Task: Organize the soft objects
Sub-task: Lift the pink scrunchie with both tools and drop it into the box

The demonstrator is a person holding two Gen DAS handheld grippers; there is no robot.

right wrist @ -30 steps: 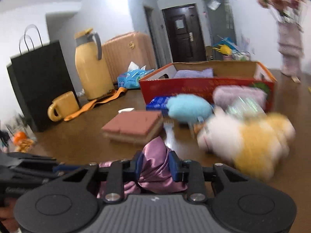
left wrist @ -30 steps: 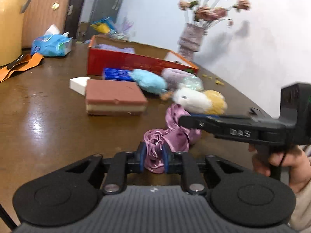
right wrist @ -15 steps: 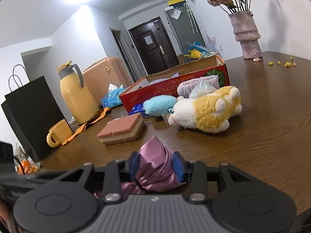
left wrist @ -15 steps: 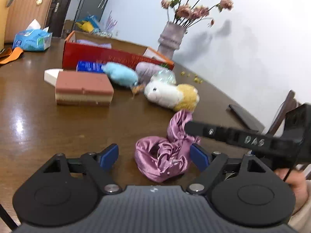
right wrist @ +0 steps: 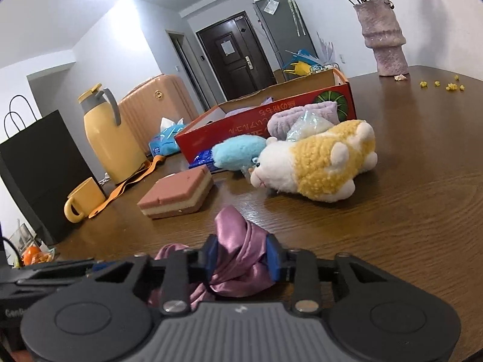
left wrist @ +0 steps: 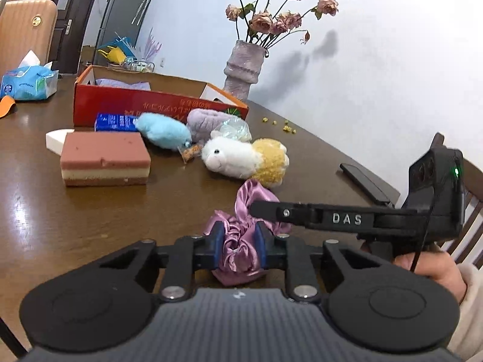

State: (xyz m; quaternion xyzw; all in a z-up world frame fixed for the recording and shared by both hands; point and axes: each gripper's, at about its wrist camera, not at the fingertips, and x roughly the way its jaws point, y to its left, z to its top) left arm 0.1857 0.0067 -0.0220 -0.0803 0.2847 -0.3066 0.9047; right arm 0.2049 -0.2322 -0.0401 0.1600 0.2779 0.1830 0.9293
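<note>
Purple satin scrunchie (left wrist: 238, 250) lies crumpled on the brown bench (left wrist: 90, 211), near its front edge, with bare wood open to the left and right of it. Beyond it sit a white-and-yellow plush sheep (left wrist: 244, 161), a layered sponge block (left wrist: 104, 158), a blue fluffy toy (left wrist: 164, 131) and a red cardboard box (left wrist: 157, 107). The shiny fabric is bunched in folds, one end peaked upward. Left gripper (left wrist: 238, 246) points down at it, its blue fingers (left wrist: 218, 244) closing and pressing on one end. Right gripper (right wrist: 241, 256) reaches in from the side, its fingers (right wrist: 273, 256) closing on the other end; a hand (left wrist: 431, 271) holds its handle.
</note>
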